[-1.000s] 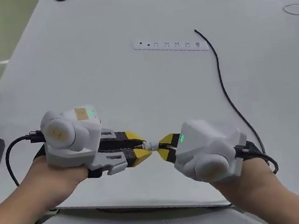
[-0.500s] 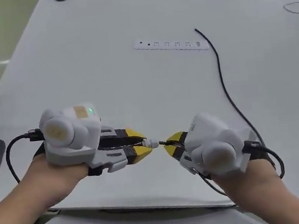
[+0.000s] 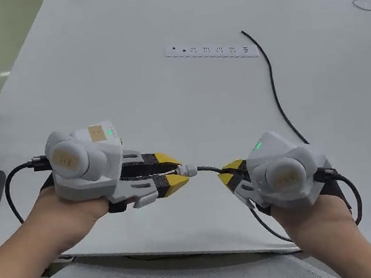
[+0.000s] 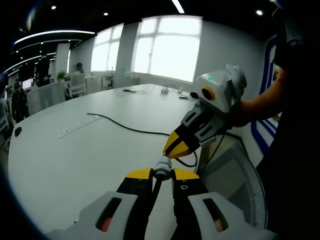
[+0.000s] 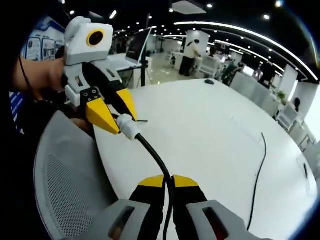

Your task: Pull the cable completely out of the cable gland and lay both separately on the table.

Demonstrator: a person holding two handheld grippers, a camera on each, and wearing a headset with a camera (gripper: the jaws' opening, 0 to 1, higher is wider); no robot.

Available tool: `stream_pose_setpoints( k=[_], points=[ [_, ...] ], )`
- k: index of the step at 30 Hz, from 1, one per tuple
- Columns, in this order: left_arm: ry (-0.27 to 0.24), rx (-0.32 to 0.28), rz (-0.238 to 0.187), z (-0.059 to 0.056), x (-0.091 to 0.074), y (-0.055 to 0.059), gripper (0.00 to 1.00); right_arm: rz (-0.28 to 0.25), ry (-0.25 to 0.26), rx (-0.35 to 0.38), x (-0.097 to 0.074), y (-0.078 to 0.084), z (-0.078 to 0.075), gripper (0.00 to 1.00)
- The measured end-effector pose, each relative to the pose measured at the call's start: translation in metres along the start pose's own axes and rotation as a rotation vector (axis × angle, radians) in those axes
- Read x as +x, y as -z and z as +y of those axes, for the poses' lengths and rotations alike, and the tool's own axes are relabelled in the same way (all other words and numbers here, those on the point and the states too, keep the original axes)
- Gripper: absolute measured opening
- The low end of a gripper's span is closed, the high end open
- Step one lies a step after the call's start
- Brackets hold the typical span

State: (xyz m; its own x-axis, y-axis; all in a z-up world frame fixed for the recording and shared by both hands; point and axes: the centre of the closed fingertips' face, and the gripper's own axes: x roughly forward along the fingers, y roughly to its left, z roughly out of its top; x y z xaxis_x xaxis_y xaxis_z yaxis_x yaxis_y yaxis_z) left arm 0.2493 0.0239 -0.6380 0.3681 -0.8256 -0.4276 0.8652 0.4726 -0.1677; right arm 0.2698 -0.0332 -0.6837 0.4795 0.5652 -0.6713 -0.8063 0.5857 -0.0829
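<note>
**Gland in my left jaws, cable in my right**

My left gripper [image 3: 181, 171] is clenched on the white cable gland [image 3: 188, 171], which pokes out just past the yellow tips. My right gripper [image 3: 229, 172] is pinched onto the black cable [image 3: 209, 170] a short way from the gland. The cable spans the gap between them, one end inside the gland. I hold both over the near edge of the white table [image 3: 135, 98]. Farther back lies a power strip [image 3: 211, 51] with its black cord [image 3: 275, 96].

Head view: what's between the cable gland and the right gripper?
A short stretch of black cable, from the cable gland in the left gripper to the right gripper; head view shows it.
</note>
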Motion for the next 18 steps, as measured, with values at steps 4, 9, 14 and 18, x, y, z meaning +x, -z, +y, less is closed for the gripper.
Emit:
stream_pose_setpoints(
  k=[4,9,14,18],
  points=[
    [0.001,0.006,-0.003,-0.002,0.0,-0.001,0.15,0.011,0.019,0.074,0.001,0.011,-0.006,0.0],
    [0.003,0.008,-0.002,-0.004,-0.001,0.0,0.15,0.032,0.042,0.164,0.004,0.024,-0.012,0.0],
    [0.003,0.013,-0.002,-0.006,-0.001,-0.001,0.15,0.054,0.07,0.236,0.007,0.037,-0.019,0.0],
    [0.002,0.018,0.004,-0.007,-0.001,0.001,0.15,0.057,0.067,0.284,0.008,0.039,-0.02,0.0]
  ],
)
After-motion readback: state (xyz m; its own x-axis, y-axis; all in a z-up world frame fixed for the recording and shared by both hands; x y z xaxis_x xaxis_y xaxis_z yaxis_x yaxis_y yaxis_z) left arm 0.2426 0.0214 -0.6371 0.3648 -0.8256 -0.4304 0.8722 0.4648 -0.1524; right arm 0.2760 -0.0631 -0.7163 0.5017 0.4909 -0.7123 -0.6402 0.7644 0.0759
